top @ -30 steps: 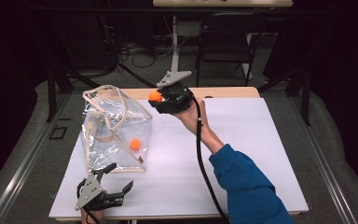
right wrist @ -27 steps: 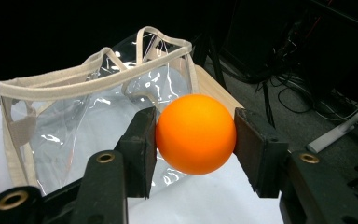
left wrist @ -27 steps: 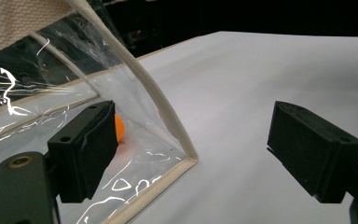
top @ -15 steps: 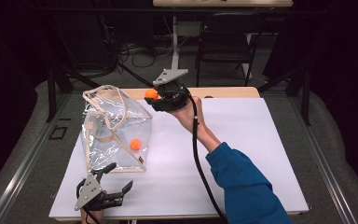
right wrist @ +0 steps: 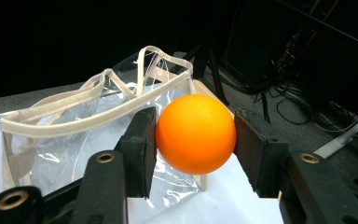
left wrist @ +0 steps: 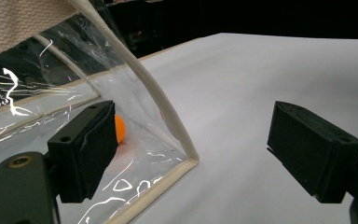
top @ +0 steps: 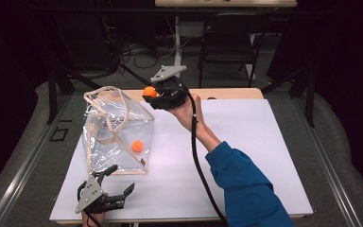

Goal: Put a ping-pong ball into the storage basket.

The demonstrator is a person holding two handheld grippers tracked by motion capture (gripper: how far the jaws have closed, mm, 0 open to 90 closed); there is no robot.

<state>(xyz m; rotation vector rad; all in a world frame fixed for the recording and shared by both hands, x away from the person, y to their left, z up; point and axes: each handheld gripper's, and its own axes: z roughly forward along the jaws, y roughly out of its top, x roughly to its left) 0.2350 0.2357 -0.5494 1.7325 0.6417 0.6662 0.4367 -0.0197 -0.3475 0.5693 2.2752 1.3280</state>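
Observation:
My right gripper [top: 150,92] is shut on an orange ball [right wrist: 196,133], held above the far edge of the table just right of a clear plastic bag [top: 116,127] with beige trim and handles. In the high view the held ball [top: 149,91] sits at the bag's upper right corner. A second orange ball [top: 137,145] lies inside the bag on its floor; the left gripper view shows that ball [left wrist: 119,129] through the clear wall. My left gripper [top: 118,185] rests open on the table at the bag's near corner [left wrist: 189,158], nothing between its jaws.
A white sheet [top: 246,142] covers the tabletop, with bare room to the right of the bag. A wooden strip [top: 227,93] edges the far side. A chair [top: 227,45] and cables stand on the dark floor beyond. A blue sleeve [top: 246,184] crosses the near right.
My right gripper with the orange ball has shifted slightly left, towards the bag's top. The left gripper has stayed put.

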